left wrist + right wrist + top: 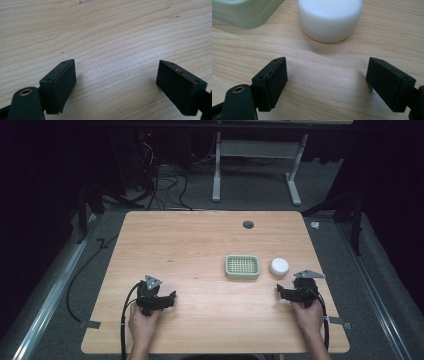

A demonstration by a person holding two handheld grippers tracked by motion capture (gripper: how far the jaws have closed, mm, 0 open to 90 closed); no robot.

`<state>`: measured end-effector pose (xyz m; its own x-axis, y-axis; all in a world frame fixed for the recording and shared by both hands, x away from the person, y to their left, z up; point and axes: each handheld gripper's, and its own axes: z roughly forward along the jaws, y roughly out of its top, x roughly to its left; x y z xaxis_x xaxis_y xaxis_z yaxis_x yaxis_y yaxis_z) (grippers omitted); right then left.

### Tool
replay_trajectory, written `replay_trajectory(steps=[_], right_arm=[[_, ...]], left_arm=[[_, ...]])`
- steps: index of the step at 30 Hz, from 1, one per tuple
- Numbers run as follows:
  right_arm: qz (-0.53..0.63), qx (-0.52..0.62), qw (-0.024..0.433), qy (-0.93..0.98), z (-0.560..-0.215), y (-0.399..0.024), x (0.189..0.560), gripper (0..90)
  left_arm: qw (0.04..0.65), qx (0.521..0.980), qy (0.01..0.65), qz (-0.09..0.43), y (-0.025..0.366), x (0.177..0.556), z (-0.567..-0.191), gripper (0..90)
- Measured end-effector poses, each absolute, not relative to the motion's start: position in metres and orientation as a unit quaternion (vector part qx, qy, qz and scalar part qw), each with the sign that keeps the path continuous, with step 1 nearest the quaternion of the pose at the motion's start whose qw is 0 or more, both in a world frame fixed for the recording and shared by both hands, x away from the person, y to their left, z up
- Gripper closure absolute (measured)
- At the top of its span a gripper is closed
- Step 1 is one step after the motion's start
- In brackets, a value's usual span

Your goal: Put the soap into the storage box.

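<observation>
Round, smooth white soap-like puck (329, 18) just beyond right claw (327, 82), spread wide, empty.

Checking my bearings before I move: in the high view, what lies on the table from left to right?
Left gripper → green tray → white tub → right gripper, which sits just below the tub, so those two nearly share a place.

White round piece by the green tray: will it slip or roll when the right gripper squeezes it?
The white round piece looks smooth and glossy with rounded edges, so the jaws may slip. It sits flat and squat, so it probably won't roll or tip. It looks rigid.
</observation>
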<state>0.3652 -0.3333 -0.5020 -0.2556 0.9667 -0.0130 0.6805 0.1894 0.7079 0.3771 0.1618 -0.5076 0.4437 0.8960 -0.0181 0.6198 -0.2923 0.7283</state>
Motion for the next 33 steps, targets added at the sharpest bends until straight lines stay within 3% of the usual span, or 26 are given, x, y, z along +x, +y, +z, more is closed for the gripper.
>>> replay_trajectory(steps=[33], right_arm=[[0.303, 0.560, 0.235, 0.735, -0.5016, -0.3349, 0.3658, 18.1]], left_arm=[[0.342, 0.778, 0.487, 0.202, 0.1619, 0.3771, -0.5075, 16.7]])
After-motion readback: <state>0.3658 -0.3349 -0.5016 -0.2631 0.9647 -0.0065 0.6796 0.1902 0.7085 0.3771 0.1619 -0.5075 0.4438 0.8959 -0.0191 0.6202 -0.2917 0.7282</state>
